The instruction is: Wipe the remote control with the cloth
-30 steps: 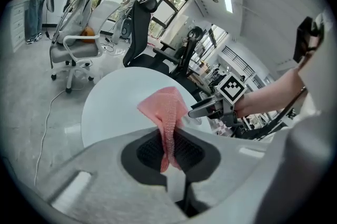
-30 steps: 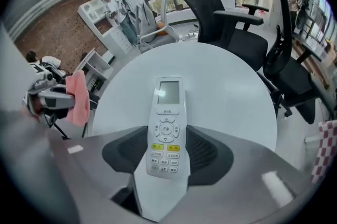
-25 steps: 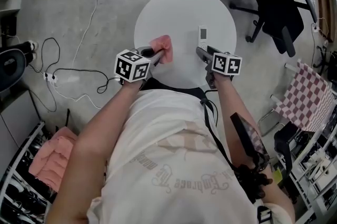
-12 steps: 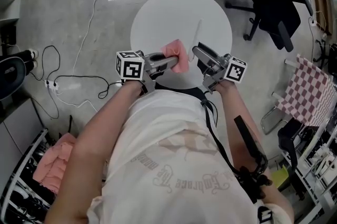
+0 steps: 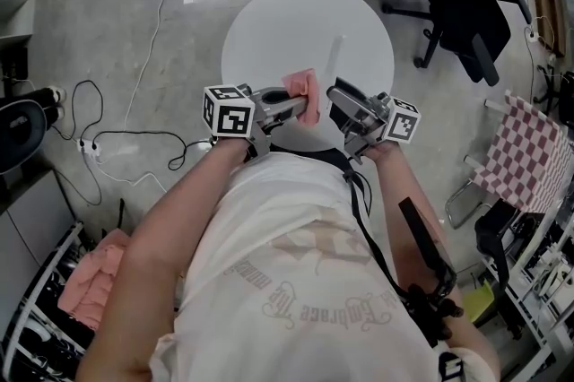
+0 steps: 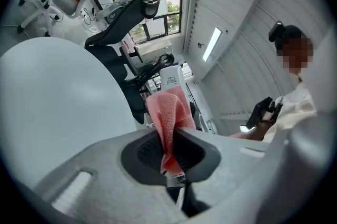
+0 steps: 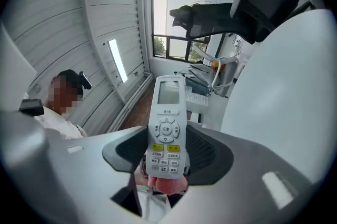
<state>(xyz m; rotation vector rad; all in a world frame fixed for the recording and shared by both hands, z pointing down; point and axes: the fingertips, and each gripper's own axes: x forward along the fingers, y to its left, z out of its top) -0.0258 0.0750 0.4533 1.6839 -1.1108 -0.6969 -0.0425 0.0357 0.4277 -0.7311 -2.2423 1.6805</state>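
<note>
My right gripper [image 5: 339,95] is shut on the lower end of a white remote control [image 7: 167,122], held up off the round white table [image 5: 269,21]. In the head view the remote [image 5: 336,54] shows edge-on as a thin white strip. In the right gripper view its screen and buttons face the camera. My left gripper [image 5: 300,107] is shut on a pink cloth [image 5: 303,91], which sticks up between the jaws [image 6: 169,115]. Cloth and remote are close together; the remote [image 6: 171,79] shows just behind the cloth, and a bit of cloth [image 7: 167,184] peeks below the remote.
Black office chairs [image 5: 466,4] stand beyond the table at the upper right. Cables and a power strip [image 5: 85,138] lie on the floor at the left. A checked cloth [image 5: 529,160] hangs at the right, and pink cloths [image 5: 85,286] lie on a rack at the lower left.
Both grippers have risen from the table. The remote has come up off the tabletop and turned edge-on, and the pink cloth has moved right, toward it.
</note>
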